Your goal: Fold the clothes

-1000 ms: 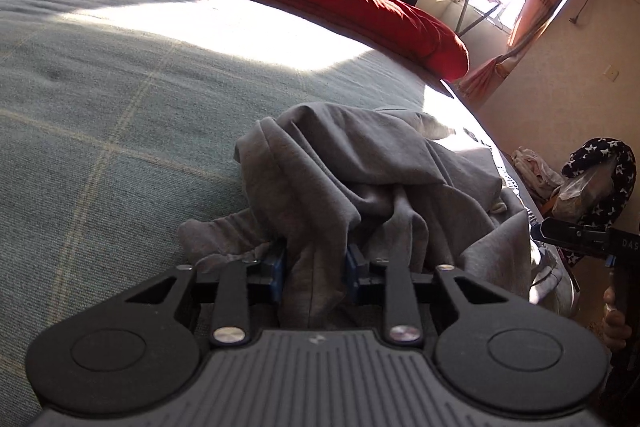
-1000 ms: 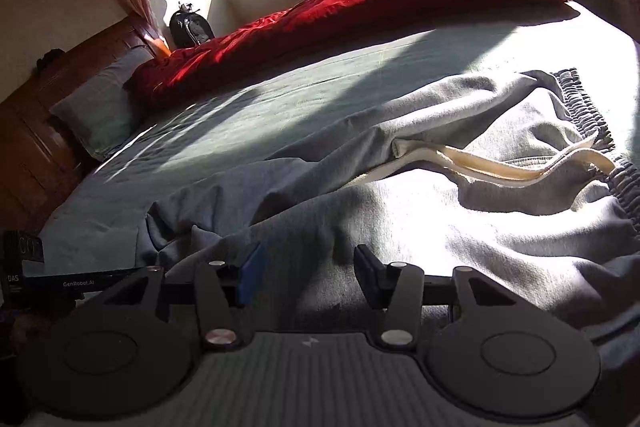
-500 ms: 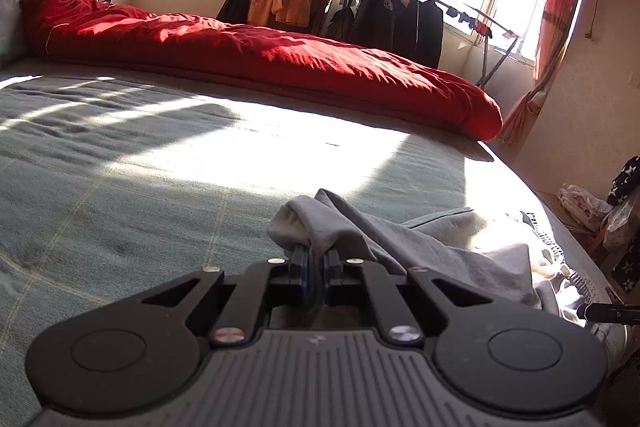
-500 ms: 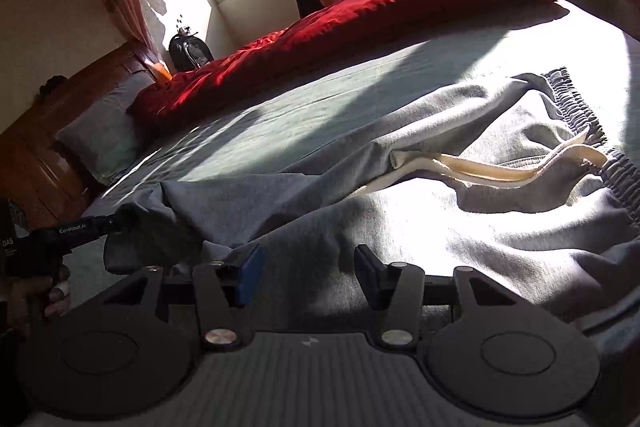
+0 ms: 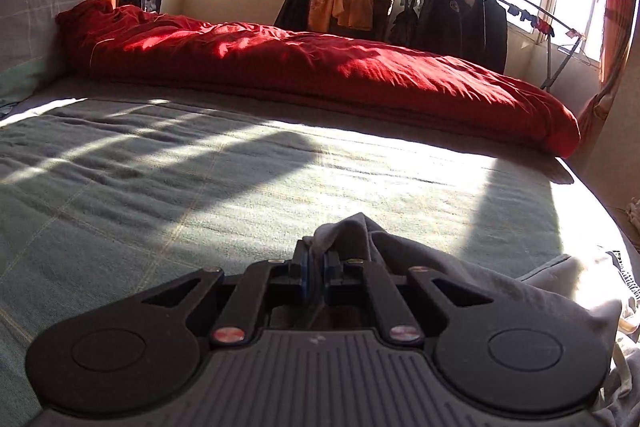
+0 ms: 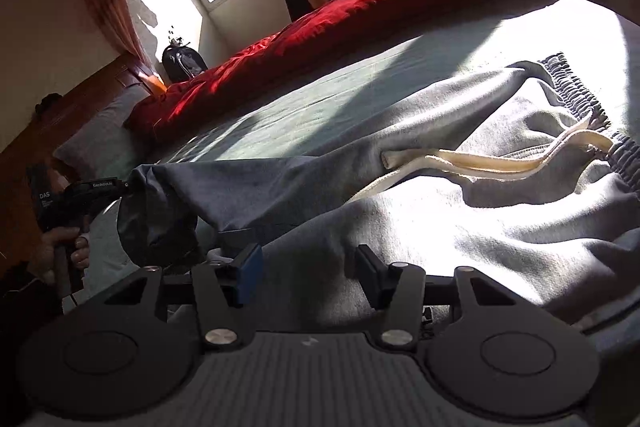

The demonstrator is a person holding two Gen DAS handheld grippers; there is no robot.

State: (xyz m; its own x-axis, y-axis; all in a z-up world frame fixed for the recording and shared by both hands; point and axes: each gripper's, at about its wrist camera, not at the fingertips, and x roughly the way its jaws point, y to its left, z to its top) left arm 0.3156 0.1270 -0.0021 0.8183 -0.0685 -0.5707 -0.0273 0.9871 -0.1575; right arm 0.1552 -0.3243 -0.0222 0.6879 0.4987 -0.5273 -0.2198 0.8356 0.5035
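Left hand-held gripper point(image 5: 316, 273) pinches the leg end of grey sweatpants point(image 6: 460, 211) lifted off the bed point(image 5: 160, 187), long axis toward the waistband; right hand-held gripper point(image 6: 308, 277) wide, empty, over the near leg.

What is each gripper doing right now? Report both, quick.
Left gripper: closed, pinching a leg end of the grey sweatpants.
Right gripper: open, fingers apart over the sweatpants, holding nothing.

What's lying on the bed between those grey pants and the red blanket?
Nothing: both views show only bare green bedsheet between the grey sweatpants and the red duvet, part sunlit, part shadowed.
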